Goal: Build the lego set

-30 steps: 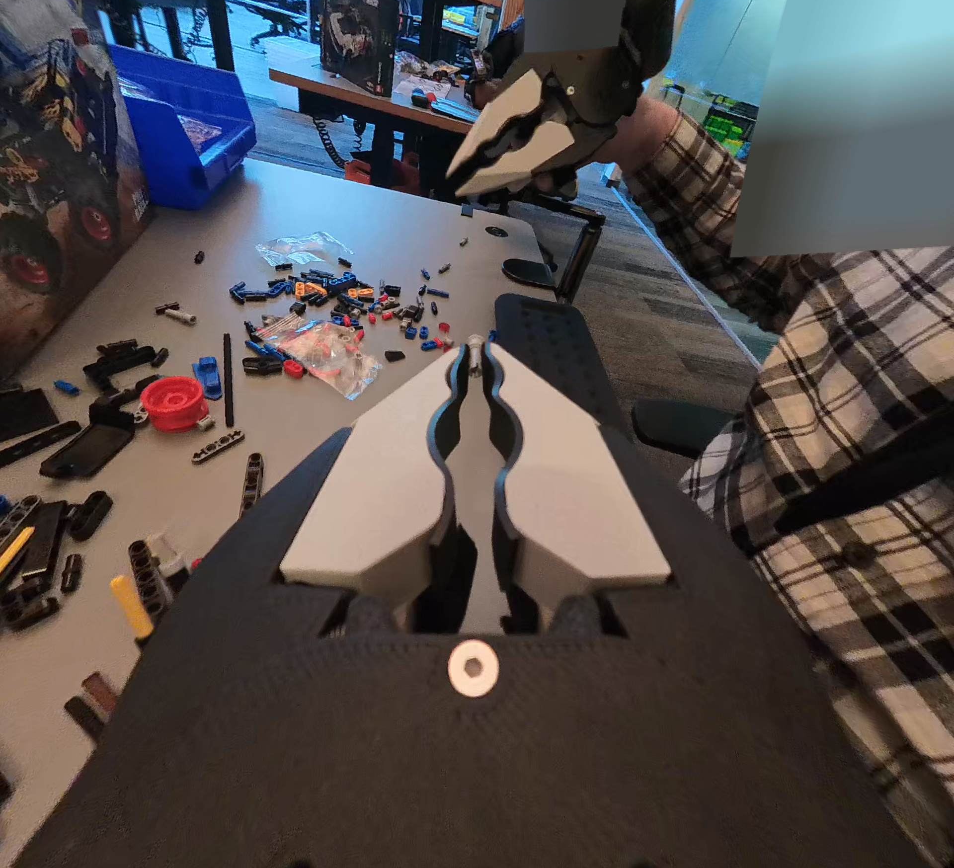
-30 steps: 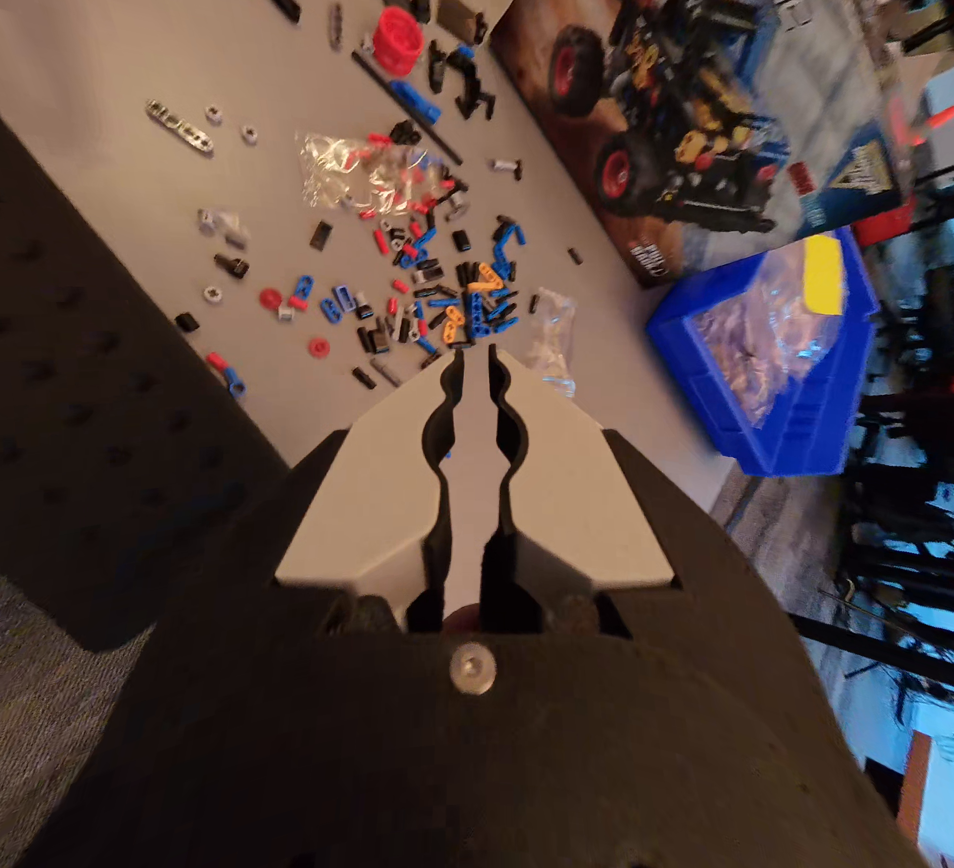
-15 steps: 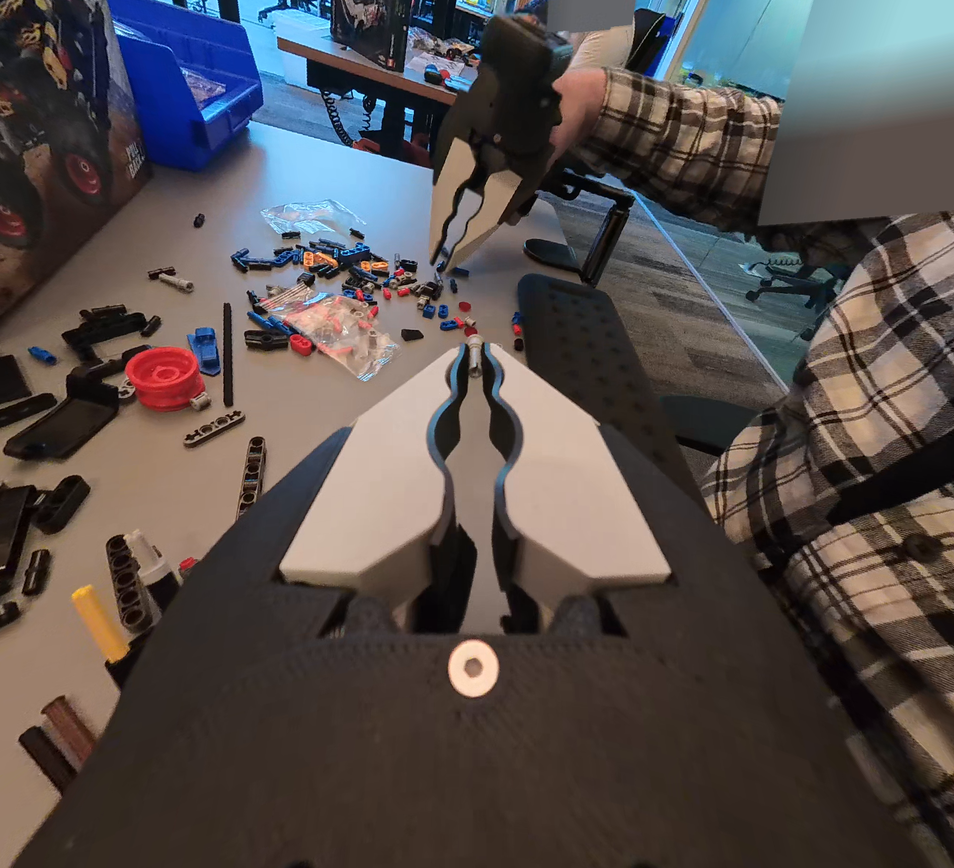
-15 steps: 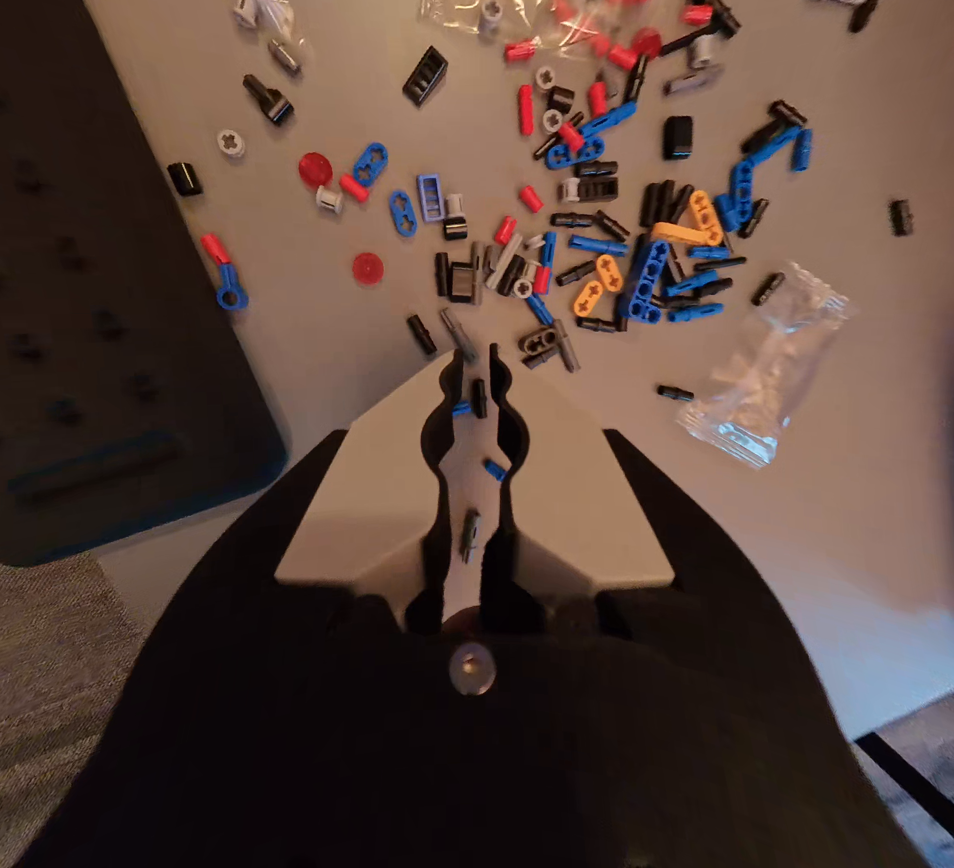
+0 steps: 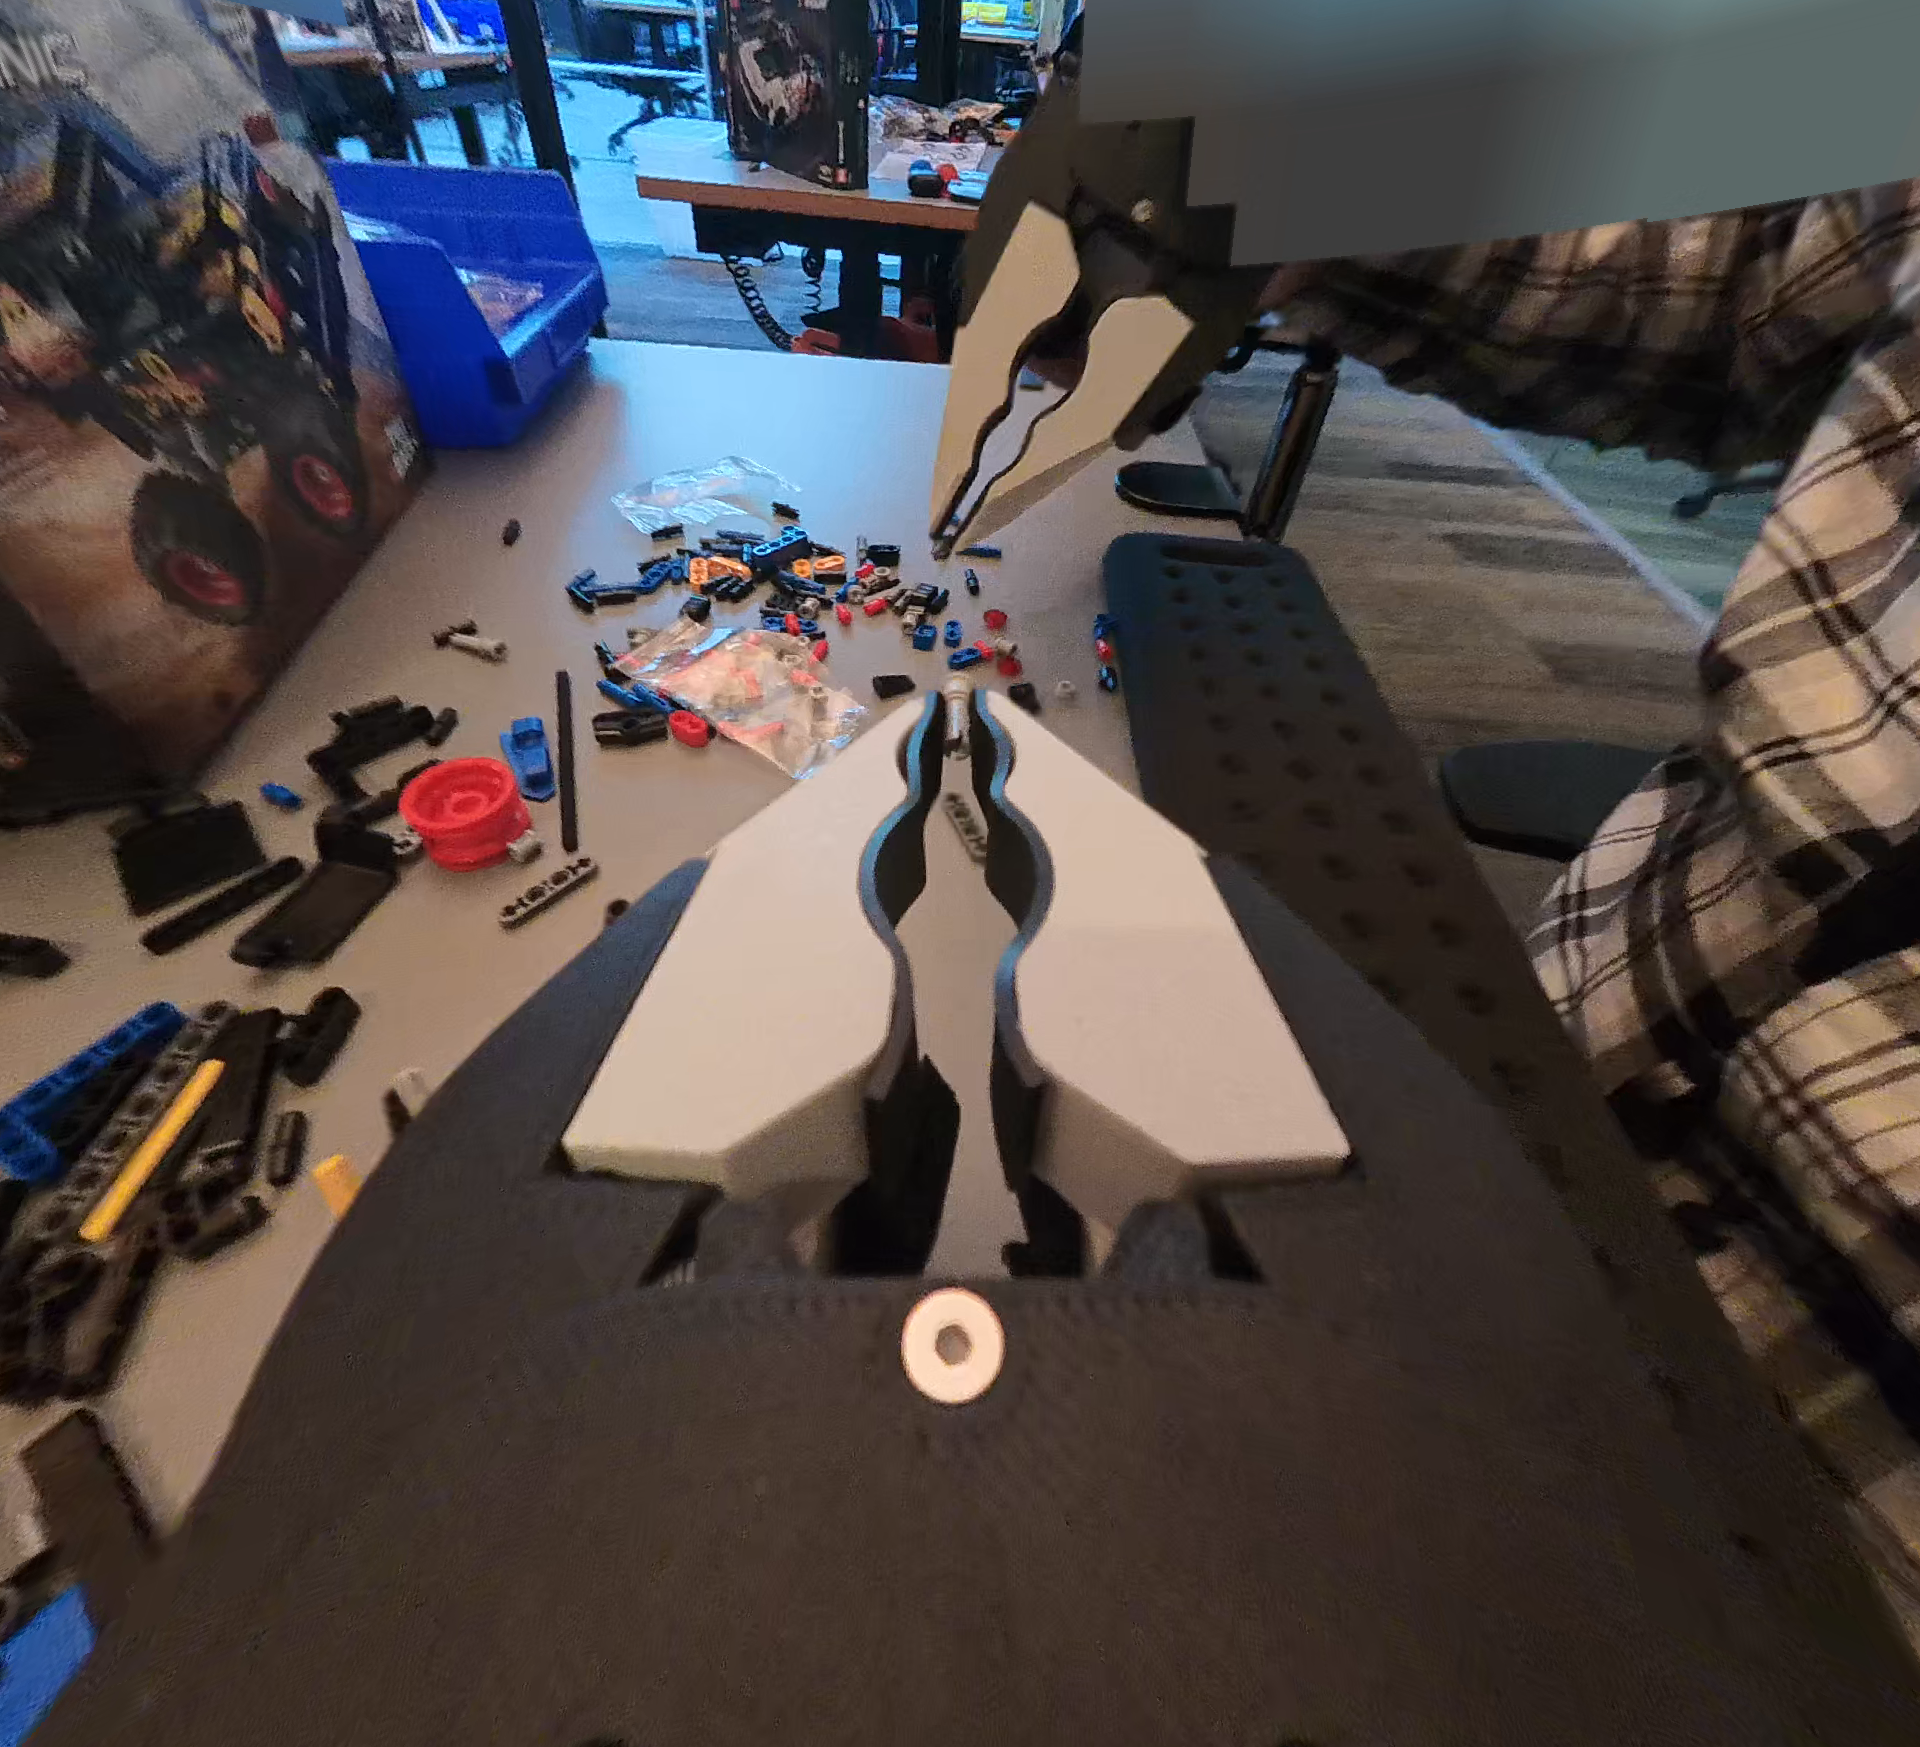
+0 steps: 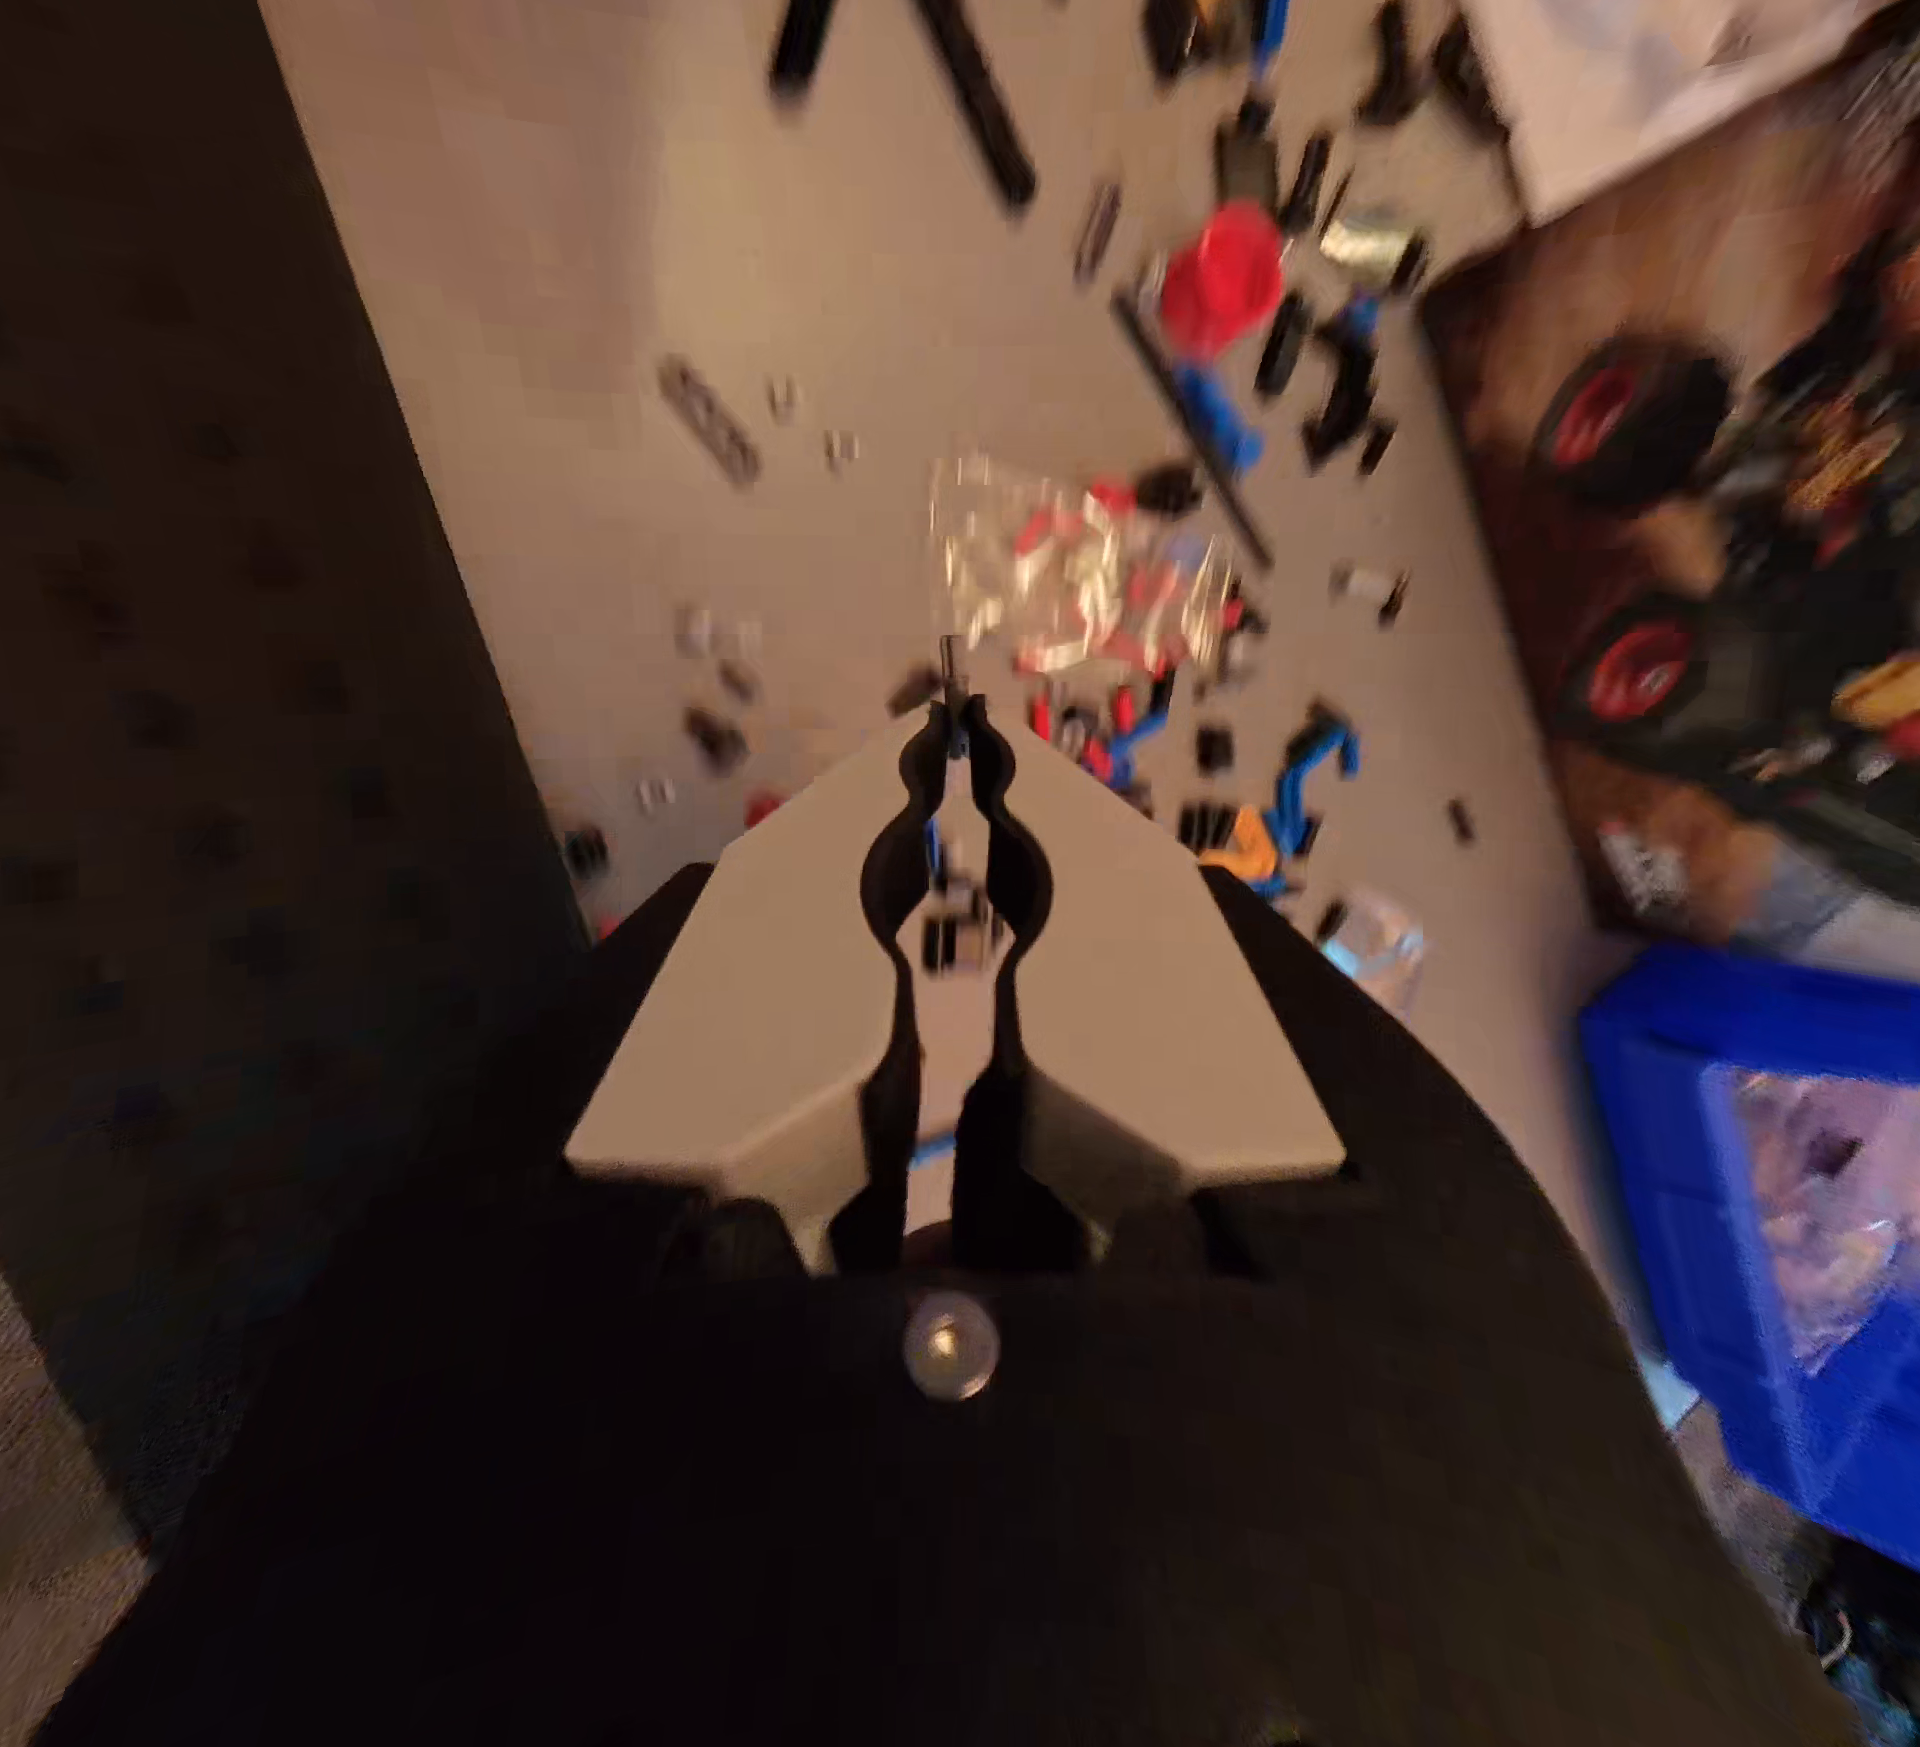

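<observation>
Most parts (image 5: 790,596) are spread loose on the table (image 5: 831,409); little is seen assembled. A grey pin (image 5: 954,698) is pinched by the left gripper (image 5: 956,710), a small pin (image 6: 951,667) by the right gripper (image 6: 956,718). Nearly all building is judged left.

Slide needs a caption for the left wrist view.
Left gripper pinches a small grey pin while the right gripper lifts a dark pin above scattered pieces.
</observation>
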Motion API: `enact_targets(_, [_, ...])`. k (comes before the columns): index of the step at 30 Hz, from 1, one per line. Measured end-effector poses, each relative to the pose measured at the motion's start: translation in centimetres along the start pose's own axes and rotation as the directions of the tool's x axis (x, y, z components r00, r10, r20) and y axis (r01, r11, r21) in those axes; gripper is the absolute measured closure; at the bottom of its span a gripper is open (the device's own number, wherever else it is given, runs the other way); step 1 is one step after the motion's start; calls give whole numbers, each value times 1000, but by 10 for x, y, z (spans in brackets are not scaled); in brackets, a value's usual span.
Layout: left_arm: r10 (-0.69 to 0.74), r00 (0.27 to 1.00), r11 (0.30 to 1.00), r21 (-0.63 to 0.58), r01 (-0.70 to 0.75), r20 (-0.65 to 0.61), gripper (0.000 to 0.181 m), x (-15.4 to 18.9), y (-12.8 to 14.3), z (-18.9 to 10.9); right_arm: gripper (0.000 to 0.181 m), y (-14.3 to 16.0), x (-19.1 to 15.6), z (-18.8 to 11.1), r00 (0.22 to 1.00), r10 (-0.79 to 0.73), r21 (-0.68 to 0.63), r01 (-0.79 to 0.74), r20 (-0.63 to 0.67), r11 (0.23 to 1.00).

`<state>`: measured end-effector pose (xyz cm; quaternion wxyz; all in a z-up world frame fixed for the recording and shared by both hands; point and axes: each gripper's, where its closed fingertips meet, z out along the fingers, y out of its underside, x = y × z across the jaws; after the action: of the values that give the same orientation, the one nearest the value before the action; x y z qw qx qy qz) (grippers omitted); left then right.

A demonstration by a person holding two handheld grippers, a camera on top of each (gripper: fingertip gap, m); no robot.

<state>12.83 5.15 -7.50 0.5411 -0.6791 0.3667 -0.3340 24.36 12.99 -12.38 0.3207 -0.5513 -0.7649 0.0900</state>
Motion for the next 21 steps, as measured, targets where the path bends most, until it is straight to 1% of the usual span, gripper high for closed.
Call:
enact_targets(3, [95, 995, 995, -16, -94, 35, 178, 2, 0, 1, 179, -53, -7, 5, 996, -28, 105, 37, -85, 994])
enact_targets(7, [168, 982, 985, -42, -165, 84, 178, 0, 1, 3, 179, -95, -13, 17, 975, -97, 155, 129, -198, 979])
enact_targets(9, [198, 976, 980, -48, -195, 94, 178, 1, 0, 3, 179, -106, -16, 23, 962, -132, 154, 171, -237, 973])
enact_targets(14, [232, 967, 972, -60, -227, 106, 178, 2, 1, 4, 178, -128, -22, 26, 946, -151, 185, 210, -288, 960])
enact_targets(21, [202, 972, 979, -37, -199, 118, 178, -1, -3, 3, 179, -138, -24, 22, 937, -145, 208, 218, -318, 953])
